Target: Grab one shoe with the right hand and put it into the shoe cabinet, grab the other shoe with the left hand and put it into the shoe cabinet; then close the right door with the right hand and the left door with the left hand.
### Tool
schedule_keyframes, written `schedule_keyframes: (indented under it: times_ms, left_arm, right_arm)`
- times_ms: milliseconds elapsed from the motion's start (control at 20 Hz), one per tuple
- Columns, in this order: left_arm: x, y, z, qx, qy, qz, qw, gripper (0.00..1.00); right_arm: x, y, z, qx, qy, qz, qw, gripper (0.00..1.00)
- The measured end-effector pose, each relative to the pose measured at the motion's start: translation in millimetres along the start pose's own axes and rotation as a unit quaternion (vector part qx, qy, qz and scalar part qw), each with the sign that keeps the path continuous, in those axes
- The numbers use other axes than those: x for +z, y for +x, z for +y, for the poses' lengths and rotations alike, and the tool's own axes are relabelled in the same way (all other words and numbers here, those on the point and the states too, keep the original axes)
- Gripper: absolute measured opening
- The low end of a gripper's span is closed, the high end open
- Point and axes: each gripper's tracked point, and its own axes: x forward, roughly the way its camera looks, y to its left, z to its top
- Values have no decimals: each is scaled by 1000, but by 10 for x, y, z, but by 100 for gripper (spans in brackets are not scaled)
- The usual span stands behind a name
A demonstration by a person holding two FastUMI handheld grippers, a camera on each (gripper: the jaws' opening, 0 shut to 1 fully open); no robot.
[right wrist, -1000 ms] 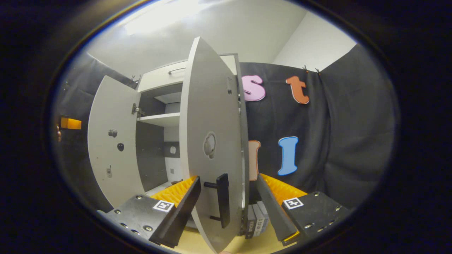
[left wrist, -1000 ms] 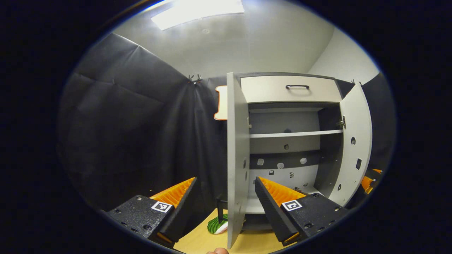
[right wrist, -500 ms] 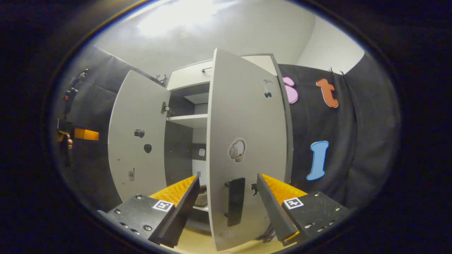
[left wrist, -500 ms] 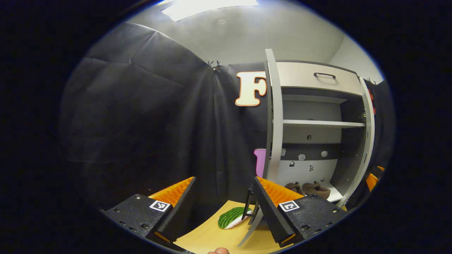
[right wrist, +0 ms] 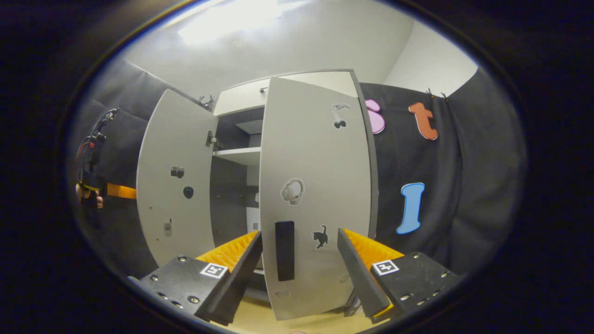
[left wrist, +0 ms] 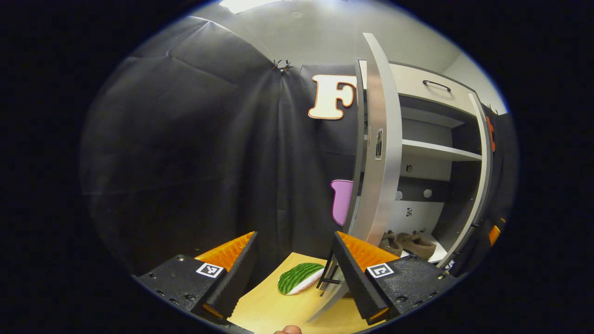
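Observation:
The grey shoe cabinet (left wrist: 417,88) stands at the right in the left gripper view. Two brown shoes (left wrist: 408,243) sit on its bottom shelf. The left door (left wrist: 378,153) shows edge-on, standing open, its black handle (left wrist: 327,273) just beside my open left gripper (left wrist: 294,260). In the right gripper view the right door (right wrist: 320,185) faces me, swung most of the way to the cabinet. Its black handle (right wrist: 284,250) lies just ahead of my open right gripper (right wrist: 299,260). The left door (right wrist: 174,185) stands wide open beyond it.
A green striped, watermelon-like object (left wrist: 299,277) lies on the wooden surface (left wrist: 278,311) by the left door's foot. A drawer with a handle (left wrist: 436,86) tops the cabinet above a shelf (left wrist: 441,150). A hand holds the left gripper (right wrist: 100,190) at the far left.
The right door has swung from edge-on to nearly flat against the cabinet. My left gripper has gone round to the left door's outer side, and the shoes have come into view.

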Motion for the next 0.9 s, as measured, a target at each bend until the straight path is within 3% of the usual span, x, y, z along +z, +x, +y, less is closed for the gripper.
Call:
schedule_keyframes:
  times_ms: [300, 450, 550, 600, 650, 700, 750, 800, 900]
  left_arm:
    - [-77, 55, -79, -19, -6, 15, 1000, 93]
    - [-55, 77, -95, -17, 5, 12, 1000, 100]
    - [-48, 79, -126, -29, 6, 11, 1000, 89]
    - [-44, 79, -143, -36, 5, 12, 999, 94]
    - [-49, 69, -166, -41, 3, 15, 999, 87]
    - [-56, 60, -183, -44, 1, 17, 999, 87]
    - [-63, 60, -203, -48, -3, 18, 999, 99]
    - [-66, 57, -236, -55, -8, 19, 998, 93]
    - [-110, 54, -374, -84, -18, 24, 996, 92]
  right_arm:
    - [-39, -13, -93, -15, 17, 6, 1000, 97]
    - [-72, -23, -156, -22, 24, 9, 999, 97]
    - [-71, -44, -204, -27, 31, 13, 999, 97]
    - [-95, -51, -217, -28, 36, 15, 999, 97]
    - [-105, -49, -234, -30, 41, 17, 999, 97]
    - [-117, -51, -254, -32, 47, 18, 998, 92]
    - [-119, -47, -272, -34, 51, 19, 998, 97]
    - [-113, -46, -291, -35, 55, 19, 998, 97]
    - [-120, -35, -304, -35, 62, 20, 997, 97]
